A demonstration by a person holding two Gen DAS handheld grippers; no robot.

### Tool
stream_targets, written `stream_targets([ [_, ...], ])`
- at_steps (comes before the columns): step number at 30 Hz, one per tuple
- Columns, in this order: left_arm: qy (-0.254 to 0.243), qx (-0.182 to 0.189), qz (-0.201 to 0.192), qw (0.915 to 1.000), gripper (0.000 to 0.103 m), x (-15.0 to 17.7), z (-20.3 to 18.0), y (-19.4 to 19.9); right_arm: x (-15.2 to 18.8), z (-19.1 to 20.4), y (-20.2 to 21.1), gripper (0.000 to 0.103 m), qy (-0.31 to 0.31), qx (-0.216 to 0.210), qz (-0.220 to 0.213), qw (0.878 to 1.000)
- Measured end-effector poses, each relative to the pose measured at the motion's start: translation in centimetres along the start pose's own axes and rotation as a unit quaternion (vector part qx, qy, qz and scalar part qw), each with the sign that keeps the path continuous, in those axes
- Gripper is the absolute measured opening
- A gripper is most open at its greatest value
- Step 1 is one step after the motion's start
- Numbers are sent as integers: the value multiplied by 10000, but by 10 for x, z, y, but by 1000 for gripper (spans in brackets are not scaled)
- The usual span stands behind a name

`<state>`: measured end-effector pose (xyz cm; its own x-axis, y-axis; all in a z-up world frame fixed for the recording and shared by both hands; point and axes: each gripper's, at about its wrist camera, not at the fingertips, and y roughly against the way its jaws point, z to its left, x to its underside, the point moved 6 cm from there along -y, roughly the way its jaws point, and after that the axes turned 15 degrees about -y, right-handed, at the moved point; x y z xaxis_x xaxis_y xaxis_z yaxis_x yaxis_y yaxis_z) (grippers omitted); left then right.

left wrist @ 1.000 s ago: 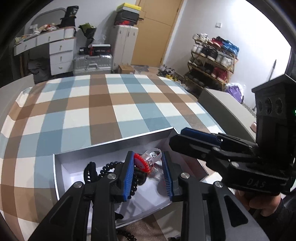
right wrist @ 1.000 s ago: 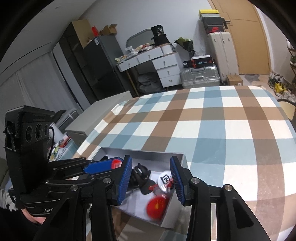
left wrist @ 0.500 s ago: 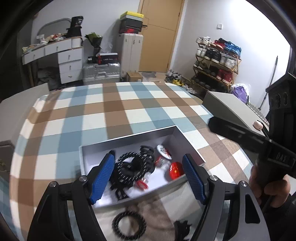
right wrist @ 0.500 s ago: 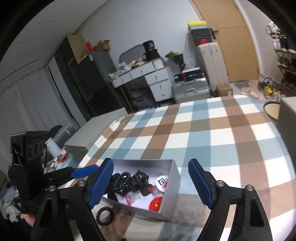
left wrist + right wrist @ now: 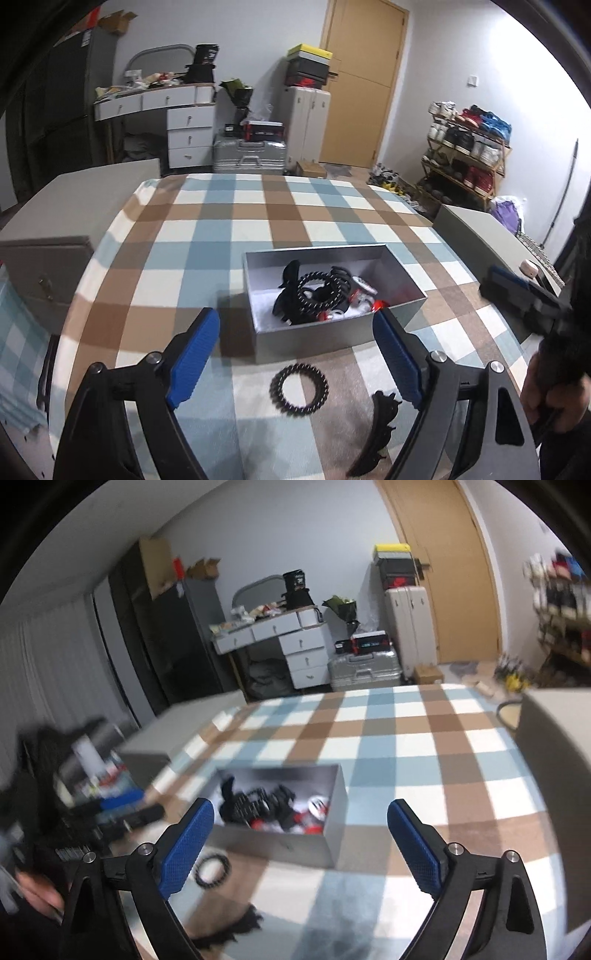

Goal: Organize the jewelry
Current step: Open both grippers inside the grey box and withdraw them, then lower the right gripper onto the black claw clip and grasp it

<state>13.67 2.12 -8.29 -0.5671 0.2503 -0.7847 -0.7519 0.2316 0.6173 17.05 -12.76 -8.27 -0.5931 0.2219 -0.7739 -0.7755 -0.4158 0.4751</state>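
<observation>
Beside the box (image 5: 332, 338), only left-view claw clip (image 5: 380, 424) sharp.

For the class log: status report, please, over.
Left gripper and right gripper opening, empty. Box holds jewelry; black ring and hair clip lie outside. Nothing blocking.

No readable text anywhere. Black-red case (image 5: 264, 129) atop silver suitcase, 12 o'clock beyond bench: pale label strip, letters too small. Black box (image 5: 205, 55) on white desk, 11 o'clock: print blurred. Round white-red badge (image 5: 362, 283) inside grey box (image 5: 314, 338): dark mark, illegible. Right wrist view motion-blurred throughout.
</observation>
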Motion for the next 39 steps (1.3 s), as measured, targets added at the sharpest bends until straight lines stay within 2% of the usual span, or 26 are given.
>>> stream_targets([
  [5,41,-274,62,9996,86,14,4,3,41,12,-7,96,336,105,459,9983],
  [8,112,22,321,9994,86,29,0,0,64,15,-14,96,279,51,805,9963],
  [12,102,-107,495,9987,88,50,2,3,90,10,-28,96,206,107,1252,9919],
  [14,197,-176,552,9981,95,60,5,5,100,7,-33,95,120,43,1489,9888],
  [17,404,-113,644,9970,97,76,12,9,105,7,-34,95,16,-41,1606,9870],
  [20,407,-112,684,9968,97,86,14,14,109,12,-35,95,79,-52,1667,9860],
  [26,583,-137,696,9958,97,100,26,22,121,25,-46,86,199,-90,1919,9812],
  [29,572,-21,746,9956,97,104,25,21,125,32,-50,81,440,42,1932,9802],
  [30,541,-18,757,9957,97,105,24,22,126,34,-52,77,528,120,1919,9799],
  [38,506,-232,747,9956,97,106,30,28,127,38,-55,72,712,370,1795,9805],
  [39,519,-231,754,9955,97,106,32,28,127,38,-55,67,751,404,1779,9803],
])
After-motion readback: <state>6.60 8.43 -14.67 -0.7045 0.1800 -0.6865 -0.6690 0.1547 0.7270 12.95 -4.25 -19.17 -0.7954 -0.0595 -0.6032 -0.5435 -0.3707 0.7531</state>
